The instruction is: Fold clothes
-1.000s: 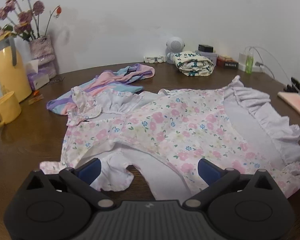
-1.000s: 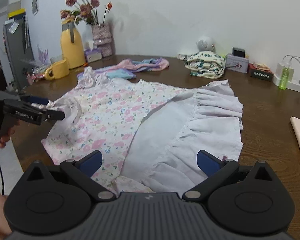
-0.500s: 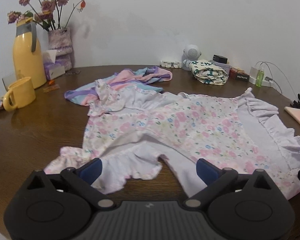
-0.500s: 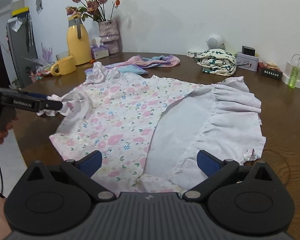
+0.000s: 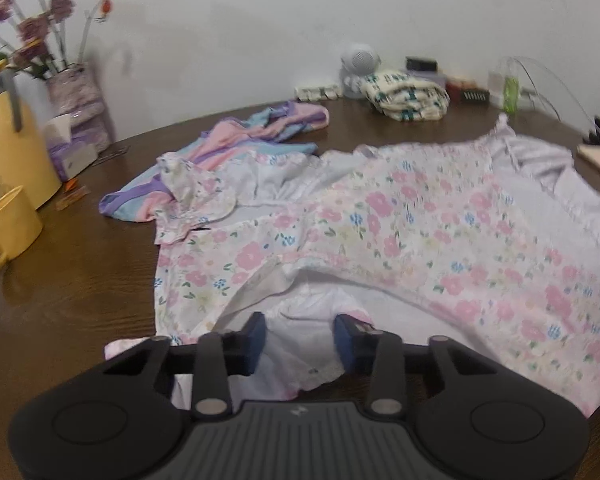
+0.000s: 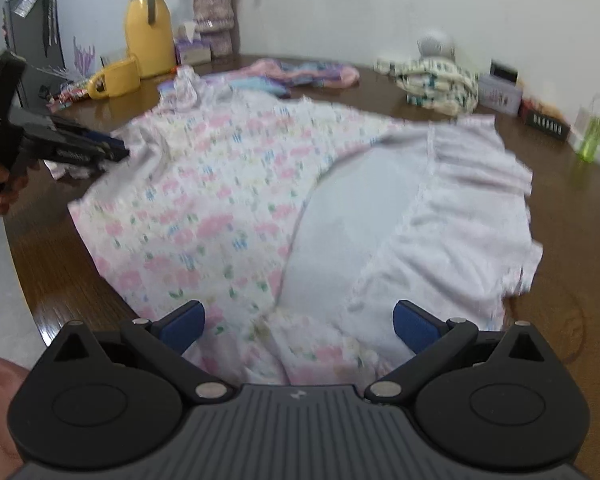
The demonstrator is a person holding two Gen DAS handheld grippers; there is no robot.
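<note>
Closing in over the last half second, the left gripper (image 5: 300, 338) has drawn its jaws much nearer together, and the white sleeve (image 5: 300, 344) of the floral dress (image 5: 400, 236) now bunches up between its blue pads (image 5: 256, 338); whether the pads actually press the cloth cannot be told from the blurred view. Both views have also swung and sunk a little toward the table (image 5: 60, 300) since the earlier frames. The right gripper (image 6: 298, 326) stands with its jaws wide apart over the dress's near hem (image 6: 312, 356), its pads clear of the fabric on either side.

From the right wrist view, the left gripper (image 6: 112, 150) shows at the table's left edge, held in a hand (image 6: 0, 184), its tips at the sleeve. The dress lies spread flat across the near half of the table, flowered side up, with a plain pale panel (image 6: 352, 216) and a ruffled skirt edge (image 6: 480, 184) toward the right.

Beyond the dress, touching its collar end, lies a striped pink, blue and purple garment (image 5: 240, 144). Toward the far edge sits a folded cream cloth with green print (image 5: 406, 96), and just behind it a small round grey gadget (image 5: 358, 64). At the far left stand a yellow mug (image 5: 10, 226), a yellow jug (image 5: 12, 148), a tissue box (image 5: 74, 156) and a vase of flowers (image 5: 74, 92).
</note>
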